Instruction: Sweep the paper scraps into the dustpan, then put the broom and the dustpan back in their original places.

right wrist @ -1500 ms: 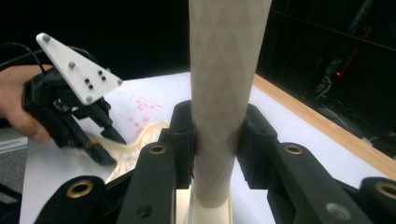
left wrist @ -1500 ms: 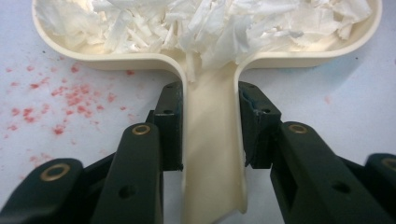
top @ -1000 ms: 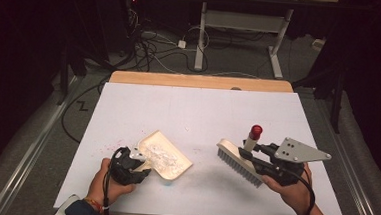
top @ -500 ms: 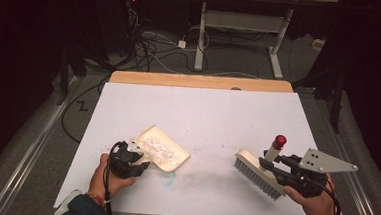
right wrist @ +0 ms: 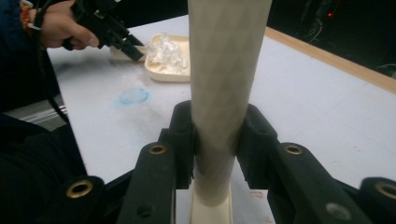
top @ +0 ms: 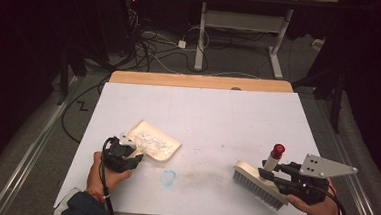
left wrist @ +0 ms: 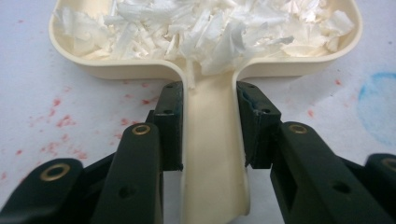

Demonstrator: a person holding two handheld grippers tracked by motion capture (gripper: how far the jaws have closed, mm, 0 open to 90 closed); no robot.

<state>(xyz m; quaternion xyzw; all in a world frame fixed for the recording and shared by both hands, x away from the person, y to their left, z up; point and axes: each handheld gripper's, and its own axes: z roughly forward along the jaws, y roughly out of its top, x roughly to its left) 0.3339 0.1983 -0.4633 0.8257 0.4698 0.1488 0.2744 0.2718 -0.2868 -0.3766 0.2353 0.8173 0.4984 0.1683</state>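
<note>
High view: white table (top: 203,113), cabled floor; fingers clench dustpan (top: 154,141) and brush (top: 260,184).

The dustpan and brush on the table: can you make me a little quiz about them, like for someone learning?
1. True or false: the dustpan is empty.
2. Which tool holds the brush? A) the left tool B) the right tool
3. What colour is the smudge on the table between dustpan and brush?

Key
1. False. White paper shreds lie in it.
2. B. The right tool is shut on the brush handle; the left tool grips the dustpan's handle.
3. Blue.
</note>
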